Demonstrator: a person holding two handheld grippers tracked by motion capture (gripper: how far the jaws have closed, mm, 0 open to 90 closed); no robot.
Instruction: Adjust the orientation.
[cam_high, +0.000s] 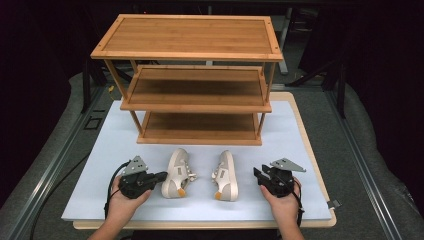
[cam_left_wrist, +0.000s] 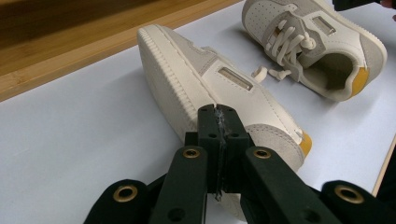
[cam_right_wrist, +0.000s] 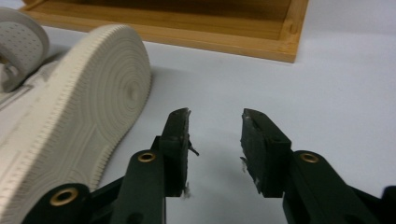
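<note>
— High view: where do the shoes lie from your tongs?
— Between them on the desk (cam_high: 300, 145), toes pointing far toward the shelf (cam_high: 200, 107). My left tongs (cam_high: 161, 176) touch the left shoe (cam_high: 176, 174); the right shoe (cam_high: 226, 176) is just left of my right tongs (cam_high: 258, 175).
— Left gripper view?
— The left tongs (cam_left_wrist: 219, 122) are closed with nothing between them, tips against that shoe's (cam_left_wrist: 210, 88) sole edge.
— Right gripper view?
— The right tongs (cam_right_wrist: 215, 135) gape half open, empty; the shoe's sole (cam_right_wrist: 79, 116) lies left.
</note>
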